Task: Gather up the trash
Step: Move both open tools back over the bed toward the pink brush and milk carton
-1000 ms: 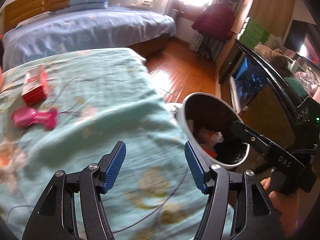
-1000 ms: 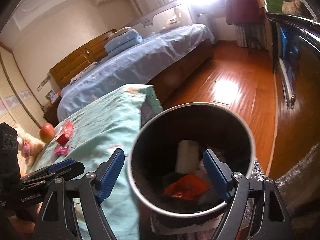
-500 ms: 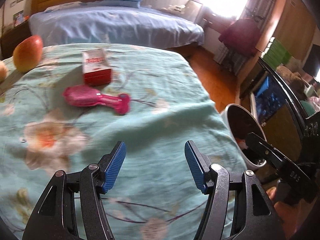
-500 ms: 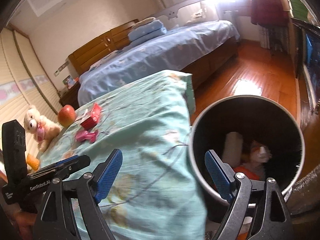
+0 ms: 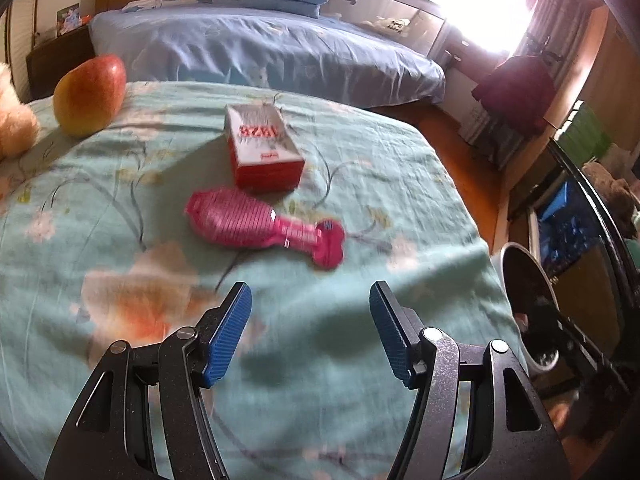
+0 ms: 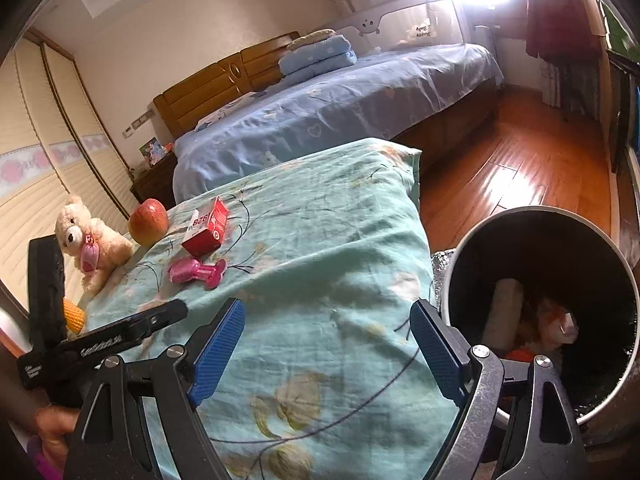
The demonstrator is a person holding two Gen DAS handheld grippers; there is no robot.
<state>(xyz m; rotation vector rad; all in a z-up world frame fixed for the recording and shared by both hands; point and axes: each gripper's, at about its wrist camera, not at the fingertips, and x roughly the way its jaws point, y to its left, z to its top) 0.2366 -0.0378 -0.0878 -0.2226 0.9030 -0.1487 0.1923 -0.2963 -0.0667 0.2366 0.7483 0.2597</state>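
**Two grippers over the bed, both empty**

Both tools hang above the teal floral bedspread (image 5: 360, 168). The left gripper (image 5: 310, 330) is released, jaws apart with only cloth beneath; just ahead lie the pink wrapper (image 5: 260, 230) and, beyond it, the red-and-white box (image 5: 262, 148), with an apple (image 5: 90, 94) at far left. The right gripper (image 6: 326, 350) is spread wide, nothing between its pads.

Only the right wrist view looks down into the trash bin (image 6: 472, 248) beside the bed, where a pale roll and orange scraps lie. In the left view the bin (image 5: 498, 258) is a sliver, partly behind the other tool. The wrapper's print is blurred there.

A second ago the right jaws framed the bin's mouth; now they are over the bedspread. The left view has swung from the bin to the wrapper and box.
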